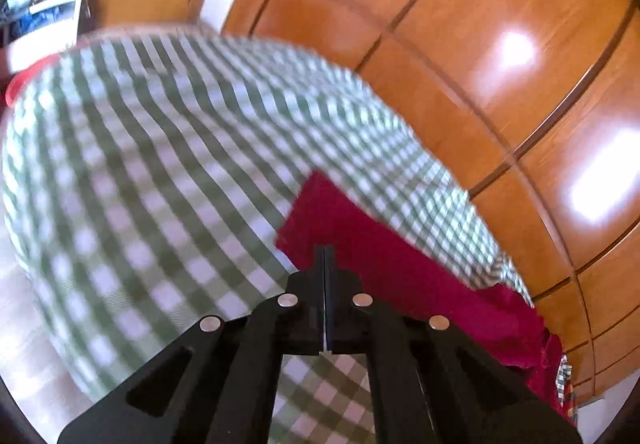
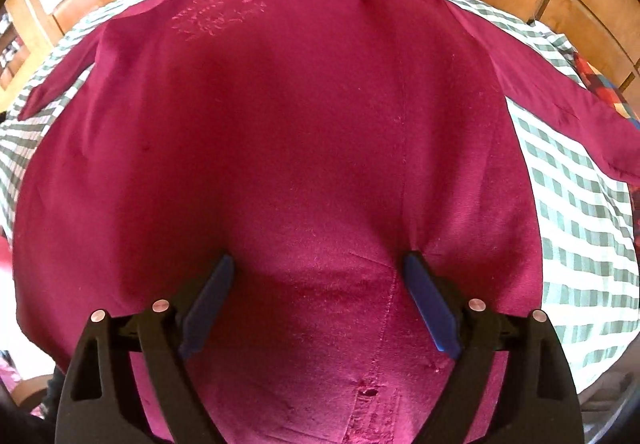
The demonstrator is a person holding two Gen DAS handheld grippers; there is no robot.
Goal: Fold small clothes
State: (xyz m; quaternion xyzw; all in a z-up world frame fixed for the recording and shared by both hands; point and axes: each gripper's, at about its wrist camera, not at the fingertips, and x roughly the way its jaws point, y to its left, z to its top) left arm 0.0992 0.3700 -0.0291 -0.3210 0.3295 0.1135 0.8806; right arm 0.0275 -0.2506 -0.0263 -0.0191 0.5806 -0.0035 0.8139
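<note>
- Maroon shirt [image 2: 280,131] lies spread on the checked cloth [image 2: 580,228], collar away from the right hand-held gripper [image 2: 318,264].
- Right jaws spread directly over the hem; nearer arm.
- Left hand-held gripper [image 1: 325,256] pressed together, at the shirt's edge.

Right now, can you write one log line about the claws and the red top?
left claw: shut, at red top edge | right claw: open, over red top | red top: spread on checked cloth
</note>
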